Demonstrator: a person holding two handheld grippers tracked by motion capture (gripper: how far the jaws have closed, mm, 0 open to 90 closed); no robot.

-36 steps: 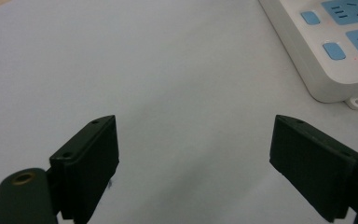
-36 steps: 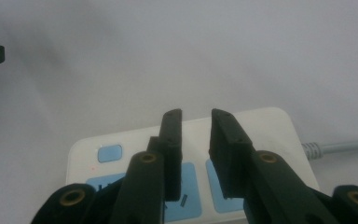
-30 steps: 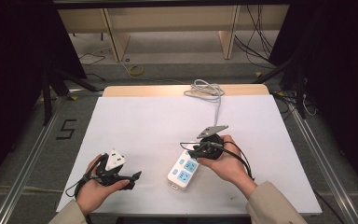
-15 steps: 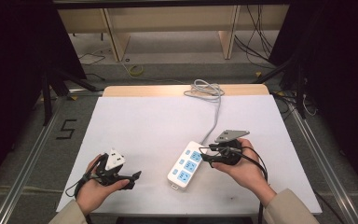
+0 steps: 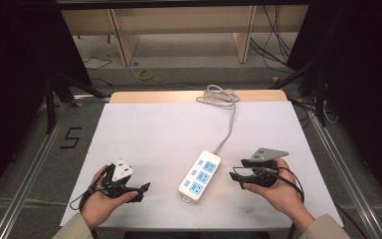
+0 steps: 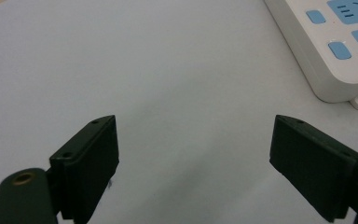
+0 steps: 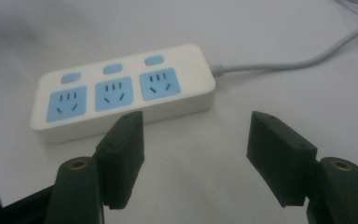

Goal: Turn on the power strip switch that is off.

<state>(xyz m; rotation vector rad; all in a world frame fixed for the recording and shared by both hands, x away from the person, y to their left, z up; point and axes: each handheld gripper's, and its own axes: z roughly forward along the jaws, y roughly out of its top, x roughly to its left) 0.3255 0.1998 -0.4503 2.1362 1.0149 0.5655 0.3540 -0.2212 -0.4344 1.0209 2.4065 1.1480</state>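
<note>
A: From the high view, where's the strip?

B: On the white table, between the two hands, its long axis running from near-left to far-right, with the cord leaving the far end toward the back edge. The right gripper sits just beside its right flank, clearly nearer than the left gripper, which rests well apart to the left.

A: Left gripper view?

B: Jaws spread, nothing between them, bare table ahead. A near corner of the strip sits at upper right, cut off by the frame.

A: Right gripper view?

B: Here the jaws have just been opening and stand wide, empty. The strip lies crosswise just ahead and to the left, sockets up. Where its cord ends is hard to make out: it bunches at the table's far edge.
</note>
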